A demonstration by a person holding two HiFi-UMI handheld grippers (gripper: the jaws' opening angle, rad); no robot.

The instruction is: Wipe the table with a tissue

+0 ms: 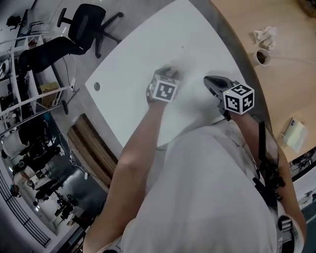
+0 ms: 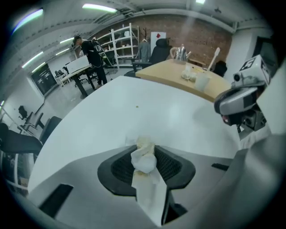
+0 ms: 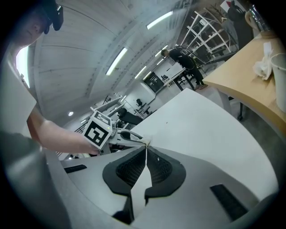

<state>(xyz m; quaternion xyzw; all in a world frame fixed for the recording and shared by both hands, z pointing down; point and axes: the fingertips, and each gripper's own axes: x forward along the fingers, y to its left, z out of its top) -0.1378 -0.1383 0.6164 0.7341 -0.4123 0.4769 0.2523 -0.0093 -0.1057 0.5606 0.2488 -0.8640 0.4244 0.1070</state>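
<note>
Open-plan office, a little workshop-like

A curved white desk (image 1: 148, 54) stands beside a wooden desk (image 1: 284, 84) with a cup (image 1: 262, 57) on it, and a black swivel chair (image 1: 86, 24) sits on the grey floor (image 1: 133, 15). Further off I can see white shelves (image 2: 123, 42) before a brick wall (image 2: 196, 36), strip lights (image 2: 100, 7) on the ceiling, more desks and chairs, and a person (image 2: 91, 49) standing among them.
</note>
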